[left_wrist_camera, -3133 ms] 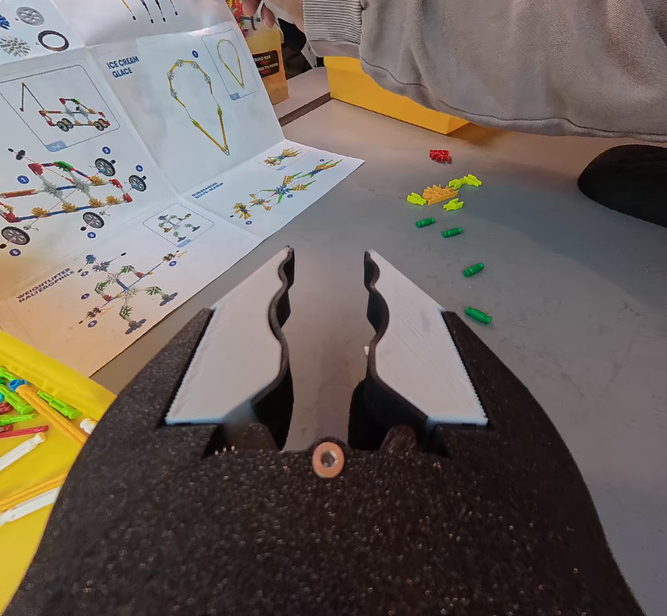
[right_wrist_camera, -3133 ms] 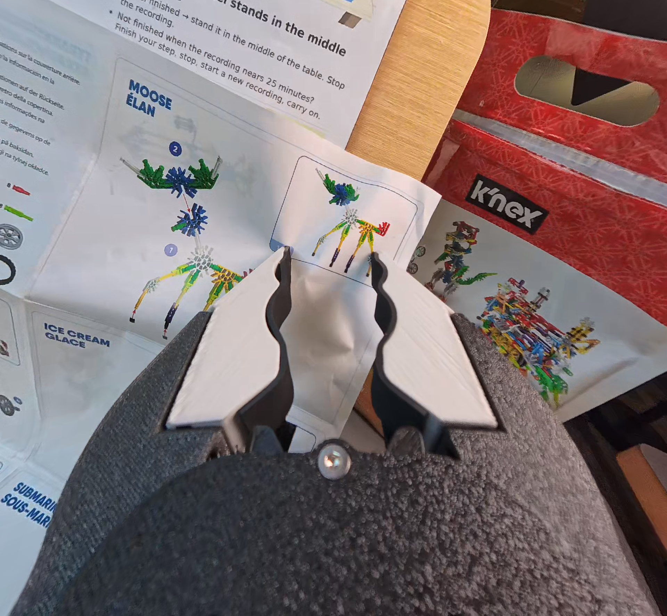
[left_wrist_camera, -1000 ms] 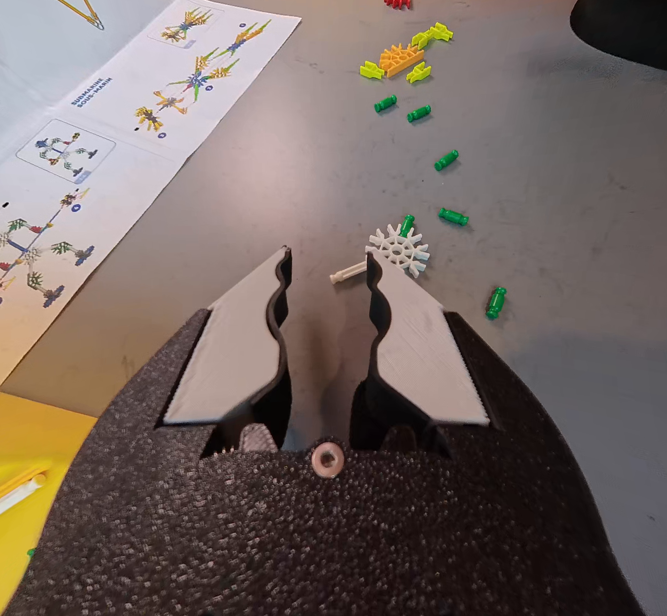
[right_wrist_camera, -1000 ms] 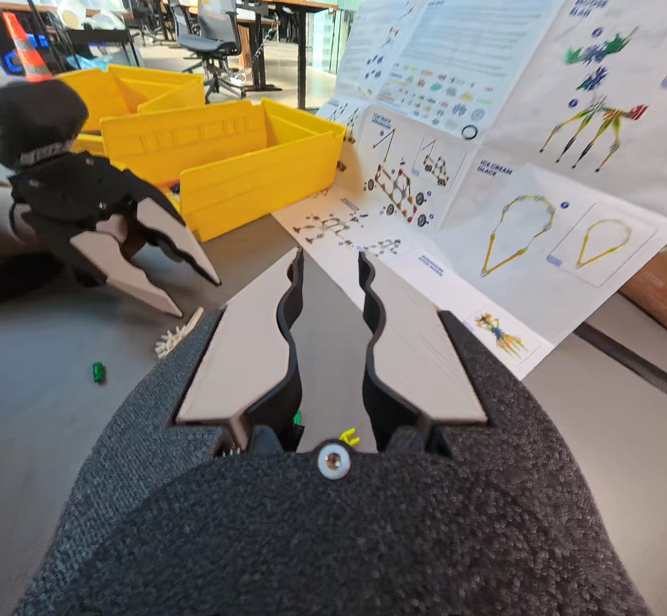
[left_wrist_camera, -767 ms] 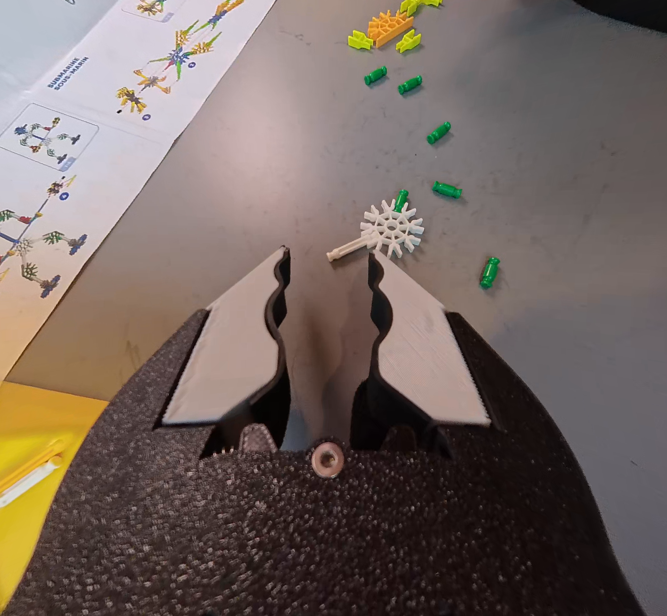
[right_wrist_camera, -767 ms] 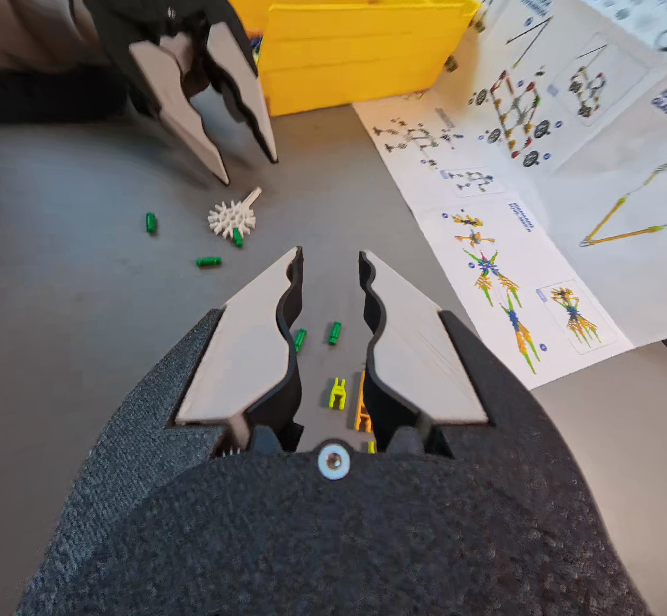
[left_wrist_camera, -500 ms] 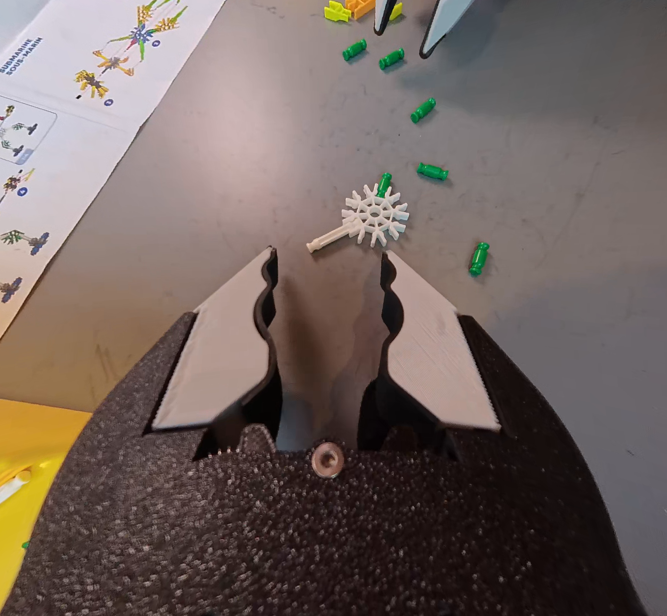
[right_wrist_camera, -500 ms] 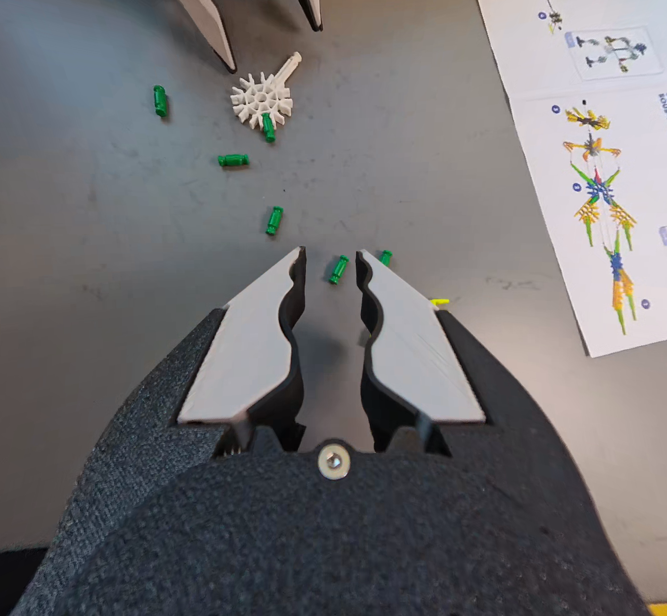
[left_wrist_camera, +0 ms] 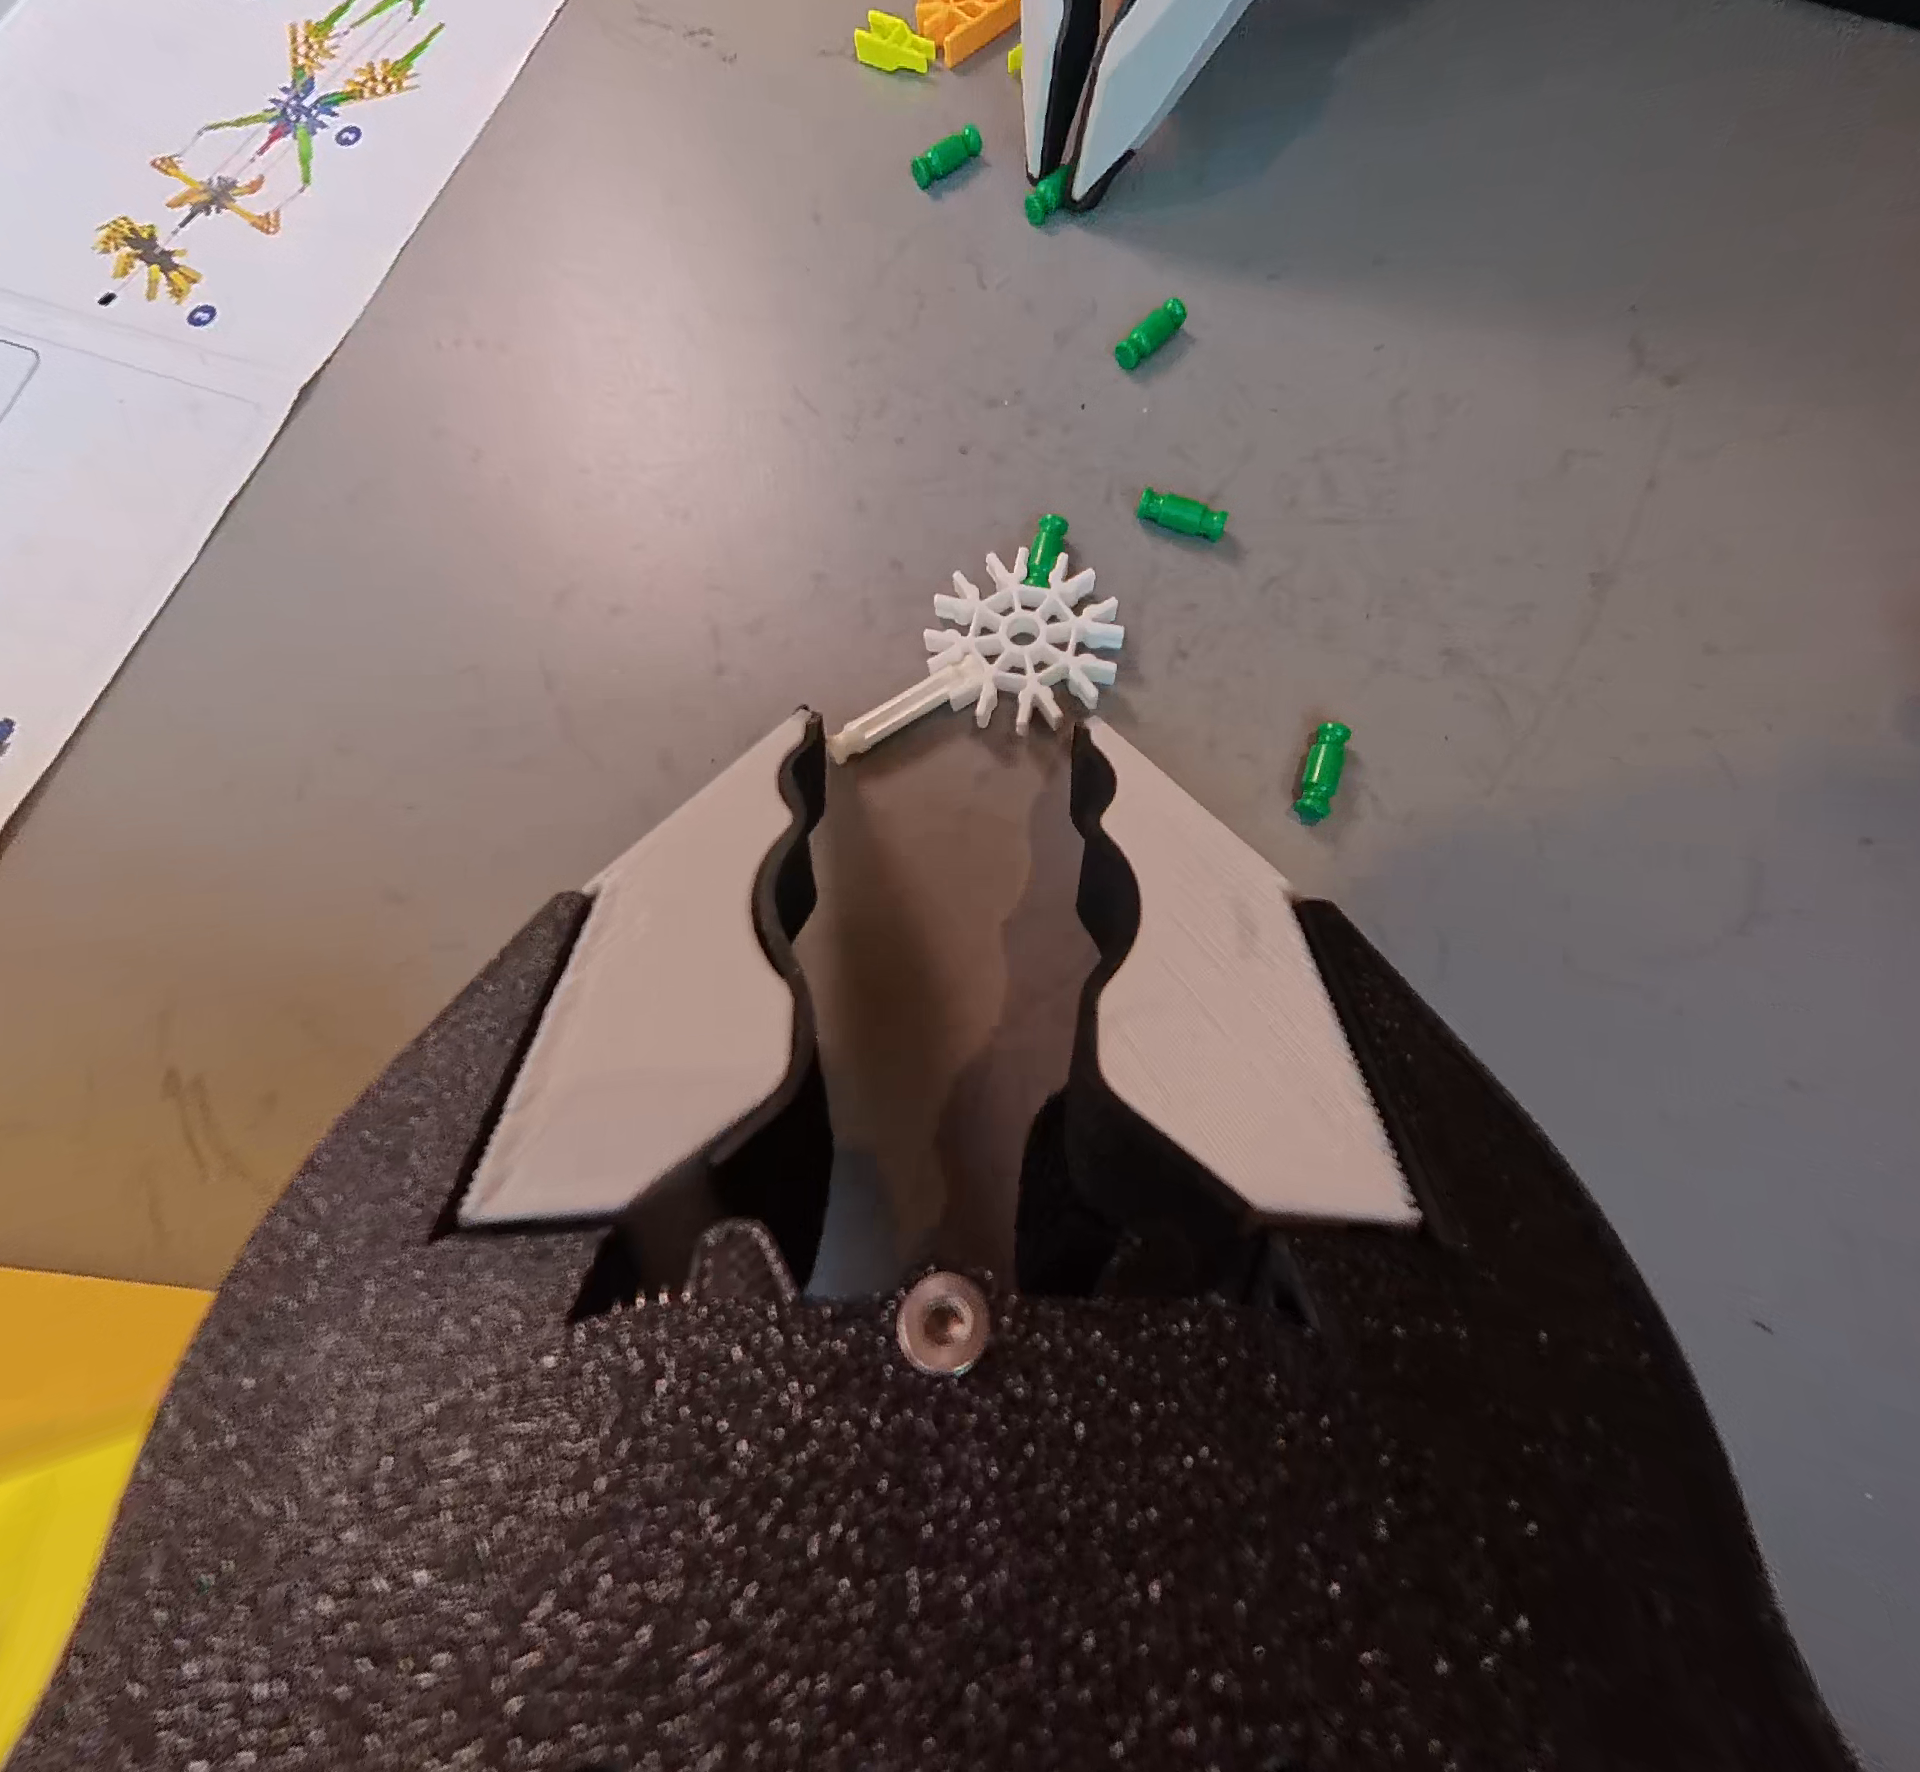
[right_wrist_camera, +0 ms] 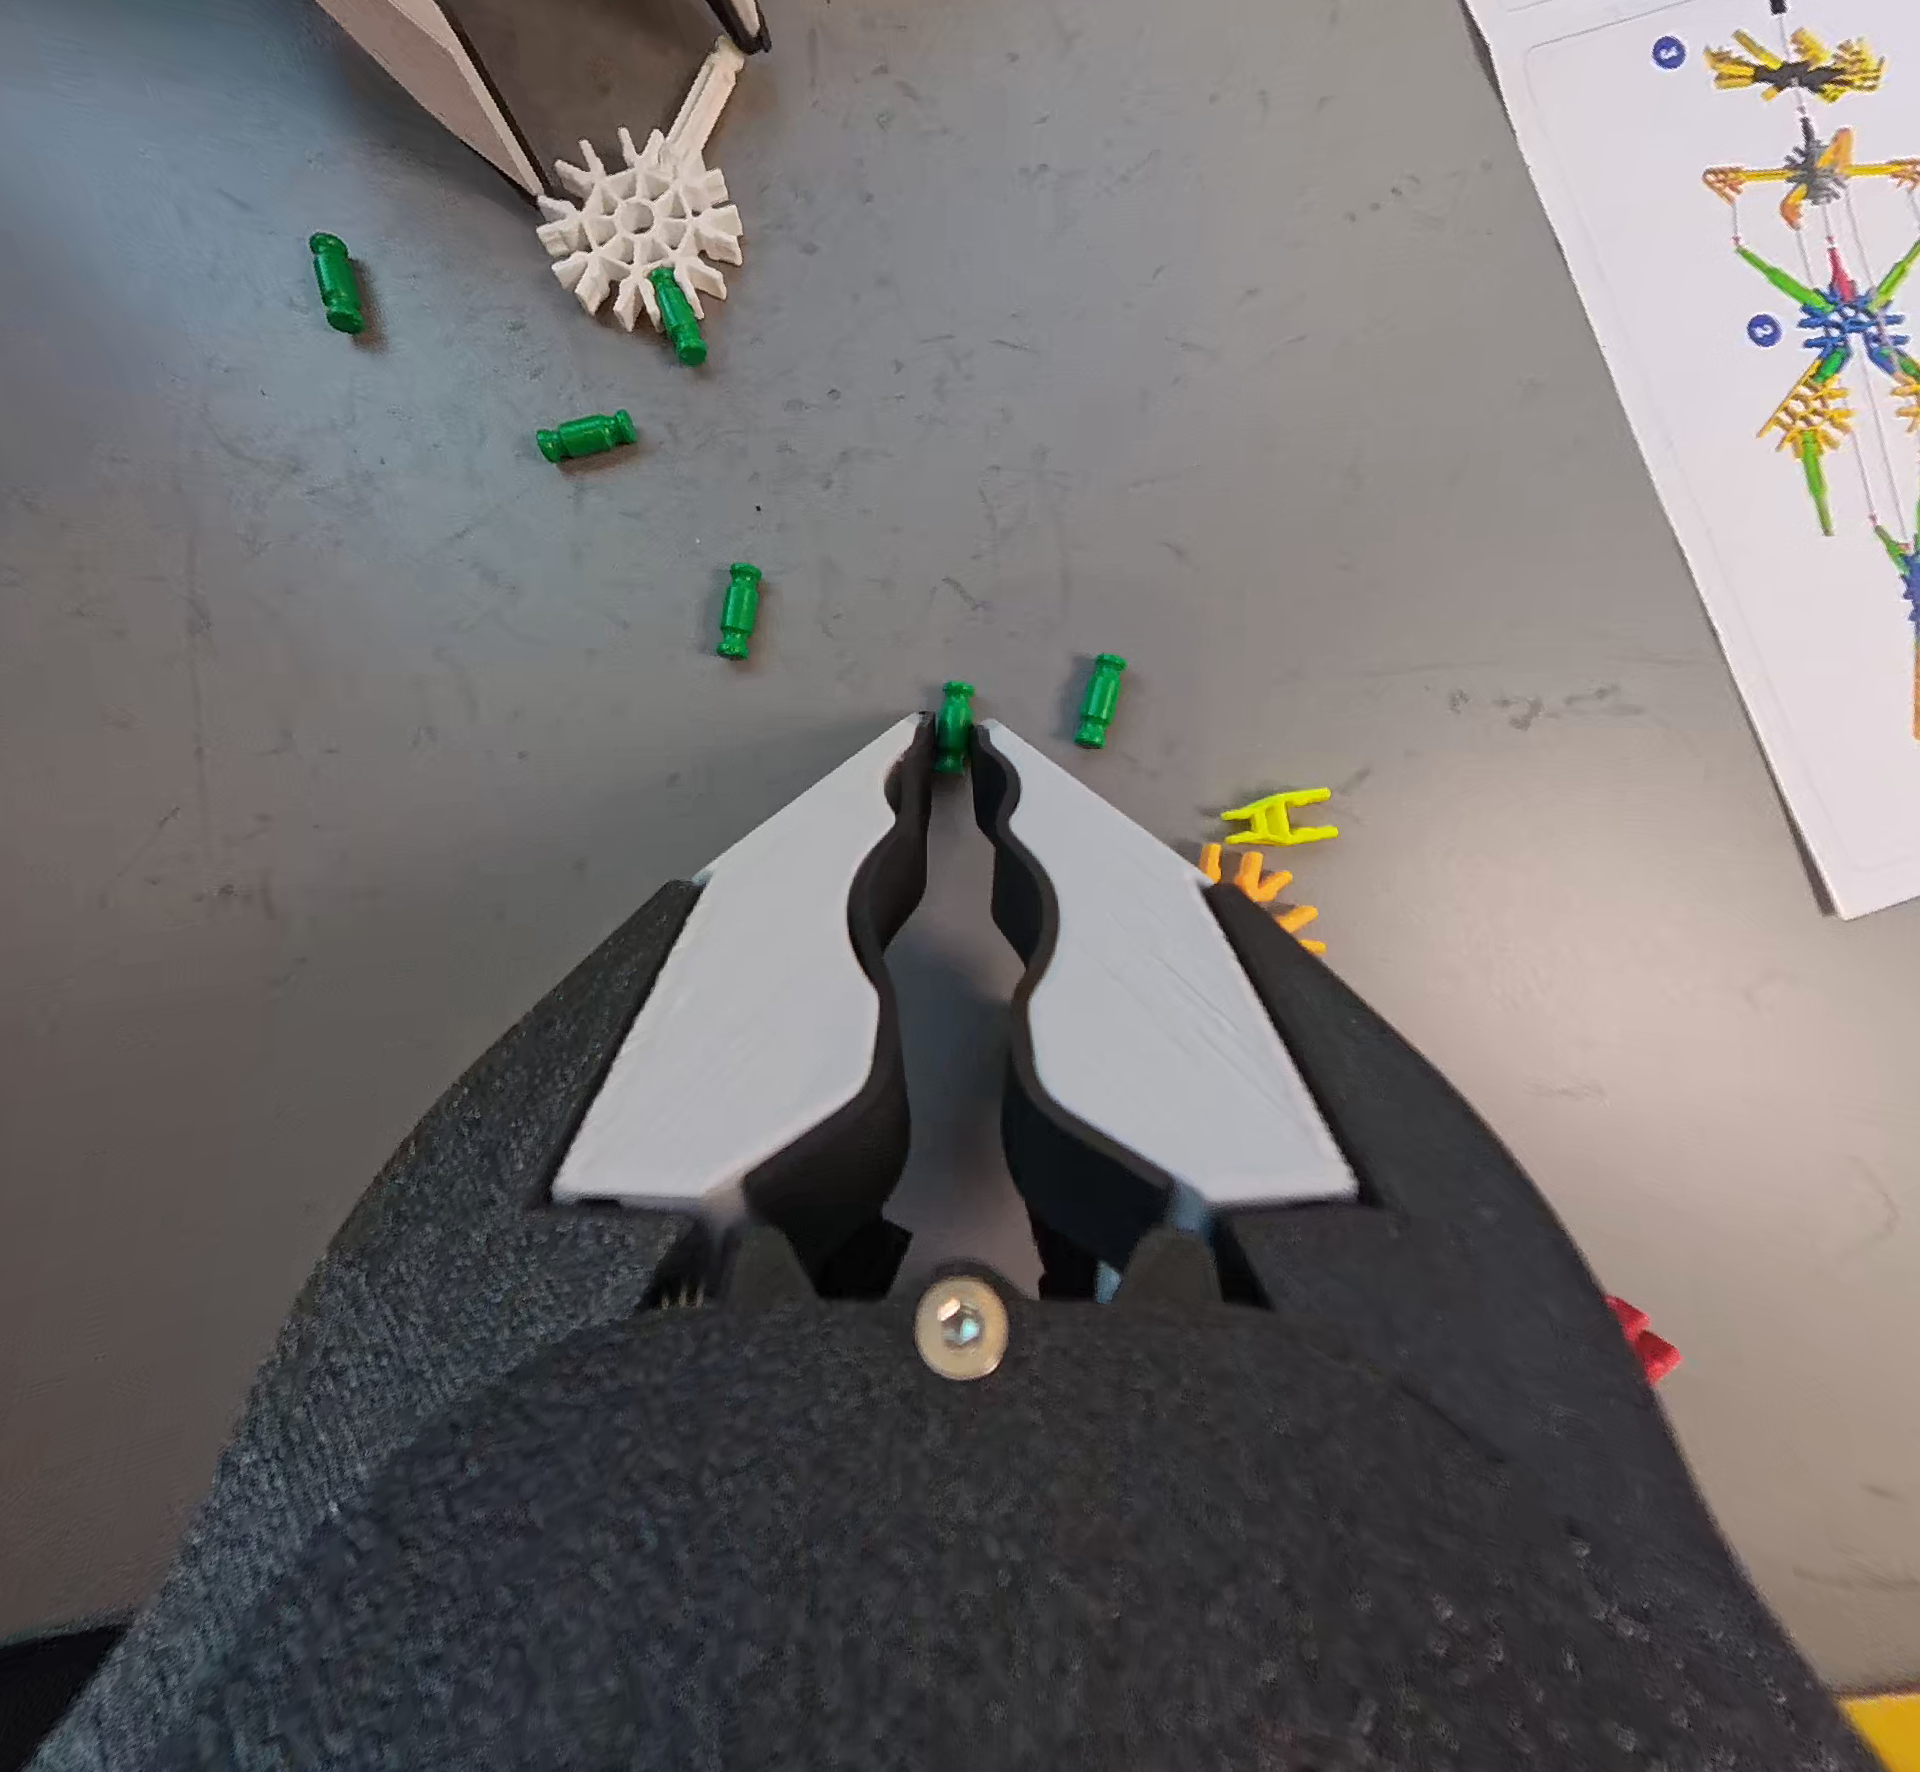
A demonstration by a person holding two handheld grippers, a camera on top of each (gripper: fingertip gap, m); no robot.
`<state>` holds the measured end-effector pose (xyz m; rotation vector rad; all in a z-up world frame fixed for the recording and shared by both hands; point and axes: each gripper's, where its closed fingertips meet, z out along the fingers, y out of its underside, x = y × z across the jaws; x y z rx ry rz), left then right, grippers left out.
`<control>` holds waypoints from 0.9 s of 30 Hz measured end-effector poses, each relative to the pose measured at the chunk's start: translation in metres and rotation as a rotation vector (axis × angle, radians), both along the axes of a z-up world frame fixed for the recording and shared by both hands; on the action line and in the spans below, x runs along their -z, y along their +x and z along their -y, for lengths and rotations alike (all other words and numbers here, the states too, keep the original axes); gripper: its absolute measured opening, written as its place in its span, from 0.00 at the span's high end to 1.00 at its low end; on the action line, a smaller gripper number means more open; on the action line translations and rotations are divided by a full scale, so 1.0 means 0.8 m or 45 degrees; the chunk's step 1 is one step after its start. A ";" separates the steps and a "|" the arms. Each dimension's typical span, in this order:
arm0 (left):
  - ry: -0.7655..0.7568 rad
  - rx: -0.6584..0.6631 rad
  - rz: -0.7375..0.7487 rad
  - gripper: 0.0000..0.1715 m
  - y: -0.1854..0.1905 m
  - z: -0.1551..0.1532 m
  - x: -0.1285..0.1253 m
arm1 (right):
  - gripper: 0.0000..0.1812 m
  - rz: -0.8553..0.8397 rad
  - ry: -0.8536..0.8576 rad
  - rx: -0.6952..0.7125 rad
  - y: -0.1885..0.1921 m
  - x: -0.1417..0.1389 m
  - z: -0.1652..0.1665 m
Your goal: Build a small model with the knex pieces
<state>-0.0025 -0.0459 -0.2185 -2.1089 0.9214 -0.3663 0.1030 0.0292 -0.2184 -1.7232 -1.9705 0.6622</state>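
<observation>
— What is the right gripper (right_wrist_camera: 953, 723) doing?

— Its two jaws are pinched nearly together on a small green rod (right_wrist_camera: 952, 727). The rod sits right at the fingertips, low on the grey table (right_wrist_camera: 1351, 527). In the left wrist view the same gripper (left_wrist_camera: 1062, 190) points down from the top, with the green rod (left_wrist_camera: 1044, 200) at its tips, touching the table.

— And the left gripper (left_wrist_camera: 943, 730)?

— Its jaws are wide apart and hold nothing. A white snowflake piece (left_wrist_camera: 1023, 636) lies just in front of them. A short white rod (left_wrist_camera: 894, 714) sticks out of that piece, and its end touches the tip of one finger. The other fingertip is just beside the snowflake's spikes. In the right wrist view the left gripper (right_wrist_camera: 649, 117) comes in from the top, one tip at the white rod (right_wrist_camera: 712, 96) and one at the snowflake piece (right_wrist_camera: 639, 221).

— What else is lying around?

— One green rod (right_wrist_camera: 677, 314) is stuck in the snowflake. More green rods lie loose on the table: one (right_wrist_camera: 1098, 699) just beside the right gripper's tips, one (right_wrist_camera: 739, 610) a bit farther, one (right_wrist_camera: 585, 437) near the snowflake, and one (right_wrist_camera: 336, 281) off to the side. A yellow-green clip (right_wrist_camera: 1278, 818) and an orange fan piece (right_wrist_camera: 1262, 896) lie by the right gripper's side, and a red piece (right_wrist_camera: 1642, 1343) peeks out behind it. A paper sheet with pictures (right_wrist_camera: 1714, 268) lies flat along the table's edge. A bit of yellow bin (left_wrist_camera: 73, 1410) shows in the corner of the left wrist view.
</observation>
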 end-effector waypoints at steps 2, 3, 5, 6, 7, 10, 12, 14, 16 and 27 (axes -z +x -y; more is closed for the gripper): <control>-0.020 -0.003 0.009 0.76 0.002 0.001 0.001 | 0.97 -0.011 0.000 0.005 -0.003 -0.001 0.001; -0.036 -0.001 0.022 0.79 0.004 0.003 0.001 | 0.97 -0.026 -0.006 0.010 -0.005 -0.003 0.001; -0.050 -0.020 0.031 0.79 0.006 0.003 0.001 | 0.97 -0.065 -0.028 0.015 -0.011 -0.009 0.004; -0.049 -0.026 0.027 0.79 0.006 0.002 0.001 | 0.97 -0.088 -0.039 0.018 -0.014 -0.013 0.006; -0.045 -0.028 0.022 0.79 0.006 0.002 0.001 | 0.97 -0.110 -0.049 0.024 -0.017 -0.017 0.007; -0.046 -0.030 0.017 0.81 0.008 0.002 0.001 | 0.97 -0.165 -0.063 0.035 -0.024 -0.026 0.010; -0.049 -0.042 0.018 0.81 0.007 0.002 0.001 | 0.97 -0.209 -0.084 0.038 -0.031 -0.033 0.014; -0.036 -0.099 0.012 0.81 0.002 -0.005 0.001 | 0.97 -0.260 -0.121 0.038 -0.039 -0.040 0.021; -0.038 -0.115 0.023 0.81 0.001 -0.007 0.001 | 0.97 -0.303 -0.150 0.045 -0.047 -0.045 0.026; 0.068 -0.078 0.256 0.79 0.009 -0.007 -0.046 | 0.97 -0.565 -0.307 0.100 -0.078 -0.080 0.046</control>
